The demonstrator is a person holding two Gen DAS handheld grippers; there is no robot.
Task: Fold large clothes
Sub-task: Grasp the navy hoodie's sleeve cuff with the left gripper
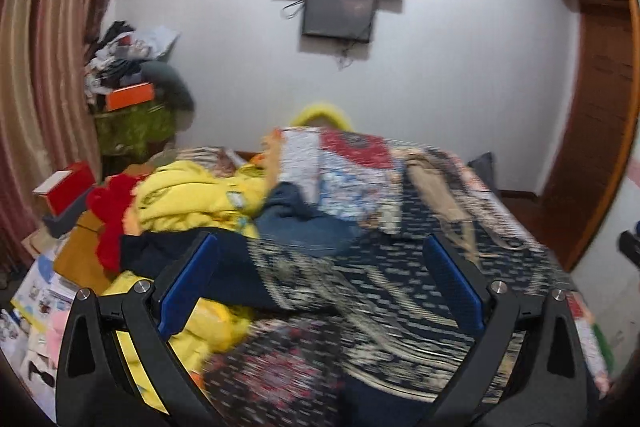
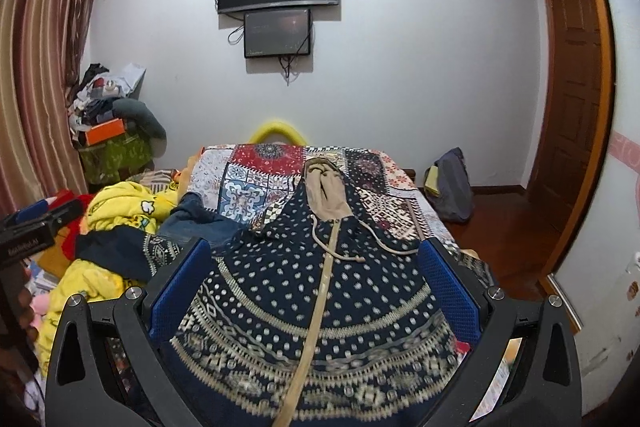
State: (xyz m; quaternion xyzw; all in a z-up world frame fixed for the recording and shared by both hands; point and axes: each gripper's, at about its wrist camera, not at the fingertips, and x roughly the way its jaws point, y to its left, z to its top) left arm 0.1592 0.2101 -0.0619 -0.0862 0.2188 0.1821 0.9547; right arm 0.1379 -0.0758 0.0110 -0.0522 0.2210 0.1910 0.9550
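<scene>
1. the right gripper (image 2: 314,273) has its blue fingers (image 2: 450,291) spread wide, with nothing between them; it hangs over the front of the patterned hooded sweater (image 2: 320,307).
2. the left gripper (image 1: 320,273) is spread wide too and grips nothing. its view is blurred, so i cannot tell how near the cloth it is.
3. the sweater lies face up on the bed (image 2: 404,211), hood (image 2: 326,195) away from the camera, its left sleeve (image 2: 120,251) thrown out toward the side pile.
4. risk: that sleeve rests on or beside the yellow blanket (image 2: 128,211) and the jeans (image 2: 200,223). a pinch there could take these too and drag them into the fold.
5. risk: the drawstring (image 2: 344,251) lies loose on the chest. the fingers may catch only the cord and not the cloth.
6. risk: the knit looks thick and floppy, i think. if one gripper lifts before the other, the fold will go crooked.
7. risk: the right side of the sweater is near the bed edge; a pull that way may let it slide off.
</scene>
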